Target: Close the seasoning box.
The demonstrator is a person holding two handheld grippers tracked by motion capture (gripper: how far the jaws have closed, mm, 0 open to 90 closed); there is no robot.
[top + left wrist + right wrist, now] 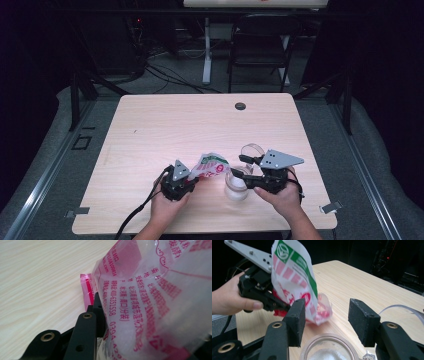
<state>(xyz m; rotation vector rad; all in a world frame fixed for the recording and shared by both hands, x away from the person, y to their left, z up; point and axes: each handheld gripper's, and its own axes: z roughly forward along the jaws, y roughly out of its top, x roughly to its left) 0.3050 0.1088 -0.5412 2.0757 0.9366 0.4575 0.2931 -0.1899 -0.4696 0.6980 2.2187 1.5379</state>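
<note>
Jaws of the left gripper [186,176] are clamped on the lower edge of a printed plastic bag [210,166], and the left gripper view shows one black jaw pressed flat against the crinkled film [150,302] with its pink lettering; the bag rises from that grip and leans over to the right, its open end tipped toward a glass jar [236,187]; in the right gripper view the same bag [294,277] shows a green band and a red and white print, with its crumpled mouth hanging low, just above the wood and just beyond the jar's rim; the right gripper [245,175] holds its two black jaws well apart, one to either side of the jar's mouth [329,350], and I cannot see either pad touching the glass; white grains lie inside the jar; a clear round lid [252,149] lies on the table just behind the right gripper; the left hand [167,205] wraps the left gripper from below, and the right hand [285,195] does the same on its side; both forearms come in over the near edge of the pale wooden table [200,120]; a small dark round cap [240,106] sits near the far edge of the tabletop; beyond it, on the grey floor, stands a black folding chair [260,45].
</note>
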